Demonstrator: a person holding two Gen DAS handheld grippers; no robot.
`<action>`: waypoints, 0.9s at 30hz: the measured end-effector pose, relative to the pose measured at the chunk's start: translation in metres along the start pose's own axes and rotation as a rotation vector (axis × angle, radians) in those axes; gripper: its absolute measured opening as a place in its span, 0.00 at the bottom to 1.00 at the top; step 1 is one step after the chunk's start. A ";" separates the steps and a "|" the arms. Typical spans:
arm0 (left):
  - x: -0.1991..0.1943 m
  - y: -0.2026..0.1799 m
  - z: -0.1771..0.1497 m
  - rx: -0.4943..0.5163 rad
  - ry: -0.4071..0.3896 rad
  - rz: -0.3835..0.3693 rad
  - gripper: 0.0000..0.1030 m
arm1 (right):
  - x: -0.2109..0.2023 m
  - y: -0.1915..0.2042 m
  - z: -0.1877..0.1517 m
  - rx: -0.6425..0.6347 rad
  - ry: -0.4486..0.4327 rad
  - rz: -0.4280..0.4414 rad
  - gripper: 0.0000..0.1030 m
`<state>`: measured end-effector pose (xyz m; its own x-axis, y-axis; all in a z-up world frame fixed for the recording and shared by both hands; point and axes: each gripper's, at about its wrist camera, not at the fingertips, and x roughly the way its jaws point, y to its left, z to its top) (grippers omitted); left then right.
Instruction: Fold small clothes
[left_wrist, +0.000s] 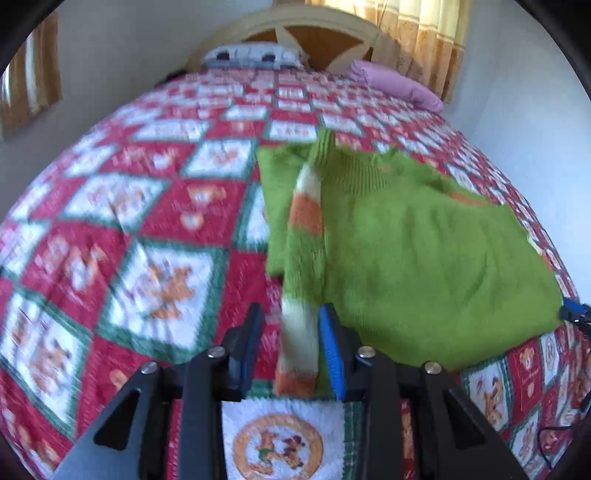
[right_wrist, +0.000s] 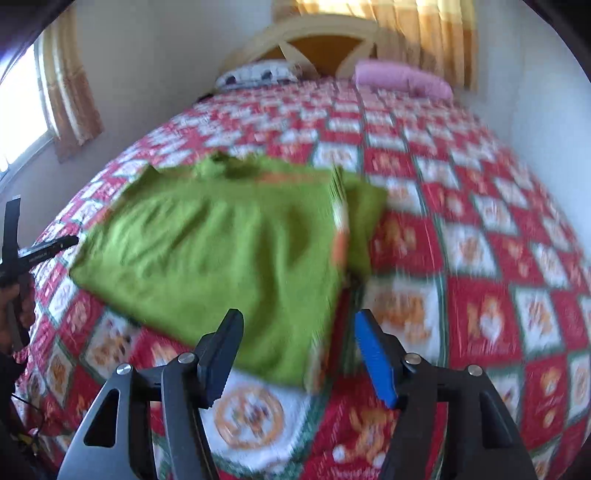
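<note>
A small green knitted sweater (left_wrist: 417, 243) lies flat on the bed. Its sleeve (left_wrist: 301, 295), striped white and orange, lies folded along the sweater's left side. In the left wrist view my left gripper (left_wrist: 290, 325) is open, and the sleeve's cuff end lies between its fingers. In the right wrist view the sweater (right_wrist: 221, 254) lies ahead and to the left. My right gripper (right_wrist: 297, 328) is open over the sweater's near right corner and holds nothing. The left gripper's tip (right_wrist: 44, 251) shows at the far left edge.
The bed is covered by a red, white and green patchwork quilt (left_wrist: 155, 236) with bear pictures. A patterned pillow (left_wrist: 255, 55) and a pink pillow (left_wrist: 399, 85) lie by the headboard. Walls and curtains stand on both sides.
</note>
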<state>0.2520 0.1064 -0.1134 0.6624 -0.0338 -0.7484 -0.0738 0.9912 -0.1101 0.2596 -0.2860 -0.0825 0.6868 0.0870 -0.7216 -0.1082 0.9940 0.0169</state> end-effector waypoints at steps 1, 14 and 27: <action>-0.005 -0.003 0.008 0.016 -0.040 0.027 0.46 | 0.002 0.008 0.010 -0.024 -0.007 -0.001 0.62; 0.094 -0.047 0.074 0.142 0.053 0.219 0.61 | 0.138 0.003 0.079 0.114 0.143 -0.012 0.33; 0.089 -0.037 0.085 0.056 -0.013 0.213 0.85 | 0.118 0.052 0.102 0.041 0.048 -0.036 0.39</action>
<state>0.3771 0.0778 -0.1200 0.6454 0.1788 -0.7426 -0.1718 0.9813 0.0869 0.4079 -0.2177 -0.0960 0.6541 0.0489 -0.7548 -0.0542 0.9984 0.0177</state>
